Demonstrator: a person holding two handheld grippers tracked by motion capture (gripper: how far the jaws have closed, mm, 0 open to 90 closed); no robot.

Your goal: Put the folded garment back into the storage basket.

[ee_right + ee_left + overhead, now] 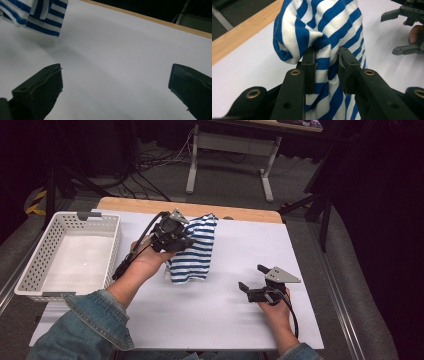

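Striped cloth, blue and white, hangs from the left gripper in the high view, bunched at the top and draping down until its lower edge reaches or nearly reaches the white table cover. It sits near the middle of the table, to the right of the white perforated basket, which stands at the table's left edge with nothing in it. The right gripper rests low on the cover well apart from the cloth, jaws spread and holding nothing.

From the left gripper view, the two black jaws pinch a gathered fold of the cloth between their pads, the fabric swelling out above the grip and trailing down below it. The other gripper shows farther off at the right with its fingers wide.

From the right gripper view, both jaws stand far apart over bare cover, and a corner of the cloth hangs at the upper left, clear of them.

As a judgement: the pick-up looks done, since the cloth is gripped and mostly raised. Left to do, most likely, is carrying it across to the basket and letting go there; the basket holds nothing yet, so that later part is not begun.
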